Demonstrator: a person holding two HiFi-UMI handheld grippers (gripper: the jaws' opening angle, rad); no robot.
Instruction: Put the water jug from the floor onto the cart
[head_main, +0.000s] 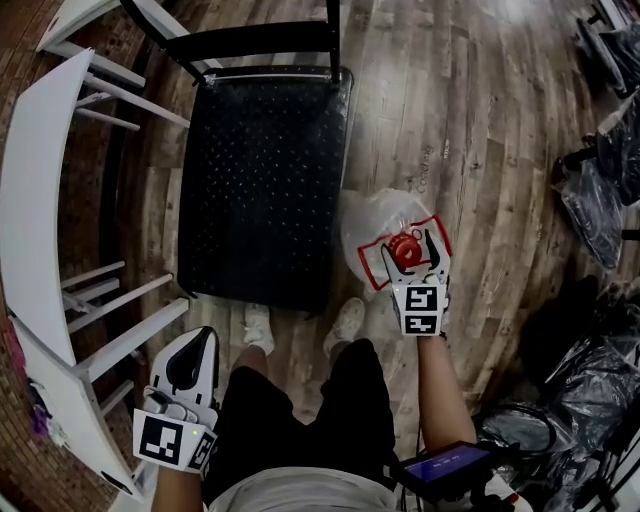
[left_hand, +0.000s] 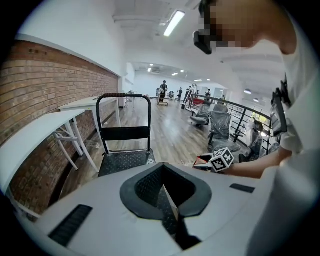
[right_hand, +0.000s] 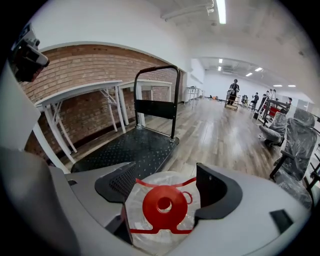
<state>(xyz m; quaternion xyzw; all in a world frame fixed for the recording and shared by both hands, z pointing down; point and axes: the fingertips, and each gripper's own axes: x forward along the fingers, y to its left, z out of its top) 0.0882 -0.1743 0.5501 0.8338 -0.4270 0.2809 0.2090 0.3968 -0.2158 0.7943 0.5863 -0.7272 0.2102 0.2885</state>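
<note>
My left tool (head_main: 192, 365) hung low by my left leg, its jaws together on nothing. A little farther out on my right, my right tool (head_main: 408, 246) was spread wide over the water jug (head_main: 372, 225). The jug stood on the floor (head_main: 480, 150) just right of the cart's near right corner, not yet lifted. Its red cap (right_hand: 164, 204) and the red handle band around it sat between the jaws, with neither pad pressing, so I had no grip.

To do this well, I judged I should sink lower until the pads bracketed the neck under the cap. Then I should centre them and close firmly before any lift. If full, the jug would be heavy and its clear wall slick, so a bite on the cap alone could slip. The left tool might well have to steady it from below.

Beyond, the cart (head_main: 262, 180) lay bare, its push handle (right_hand: 155, 109) at the far end and white tables (head_main: 35, 200) to its left.
</note>
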